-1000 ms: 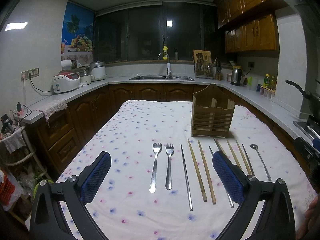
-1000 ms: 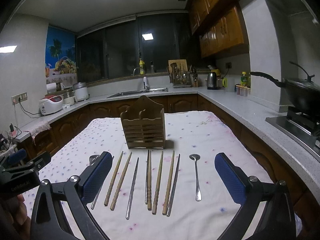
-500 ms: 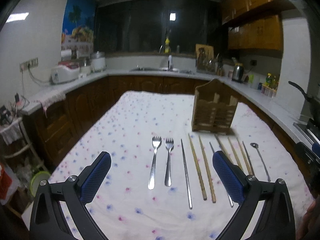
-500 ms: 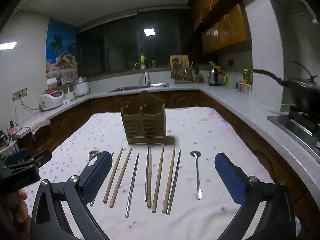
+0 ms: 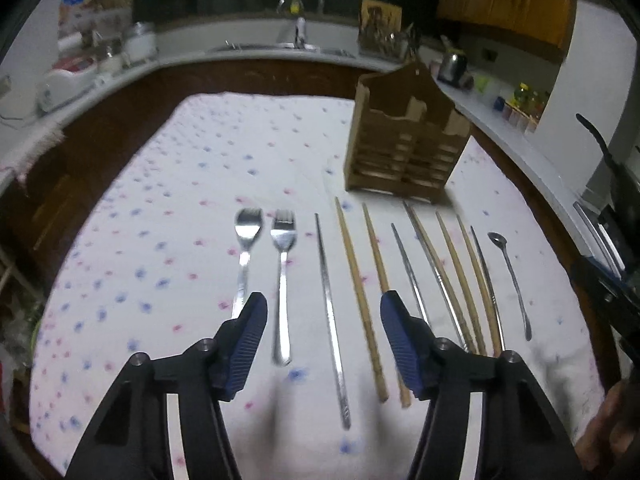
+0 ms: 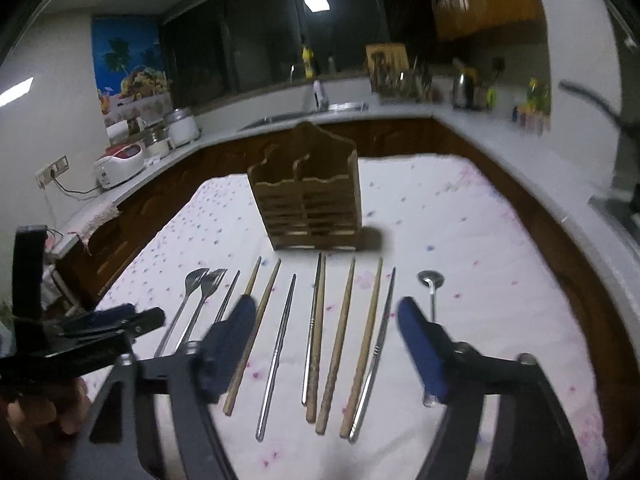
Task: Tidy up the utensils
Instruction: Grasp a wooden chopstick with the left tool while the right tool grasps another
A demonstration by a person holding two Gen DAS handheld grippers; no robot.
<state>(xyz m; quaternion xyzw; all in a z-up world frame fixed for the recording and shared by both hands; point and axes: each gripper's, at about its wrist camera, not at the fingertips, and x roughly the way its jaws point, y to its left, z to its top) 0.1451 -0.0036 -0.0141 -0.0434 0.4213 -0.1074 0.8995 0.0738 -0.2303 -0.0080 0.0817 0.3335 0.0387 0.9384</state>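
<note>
While the wooden holder (image 5: 404,148) stands upright at the far side of the desk (image 5: 180,184), I cannot see inside its two slots, so I cannot tell if anything is in them.

All the utensils lie flat in a row on the flowered cloth in front of it: two forks (image 5: 262,268) on the left, then metal chopsticks (image 5: 330,312) and wooden chopsticks (image 5: 360,296) side by side, and a small spoon (image 5: 510,276) at the right end.

My left camera shows both forks and the spoon whole. My right camera hides most of the spoon behind one finger, but it shows my left gripper (image 6: 108,320) hanging just above the fork handles.

My left gripper's jaws have just been closing and stand half open over a fork handle and a metal chopstick, holding nothing. My right gripper (image 6: 326,348) has been closing too, half open above the chopsticks, empty.
</note>
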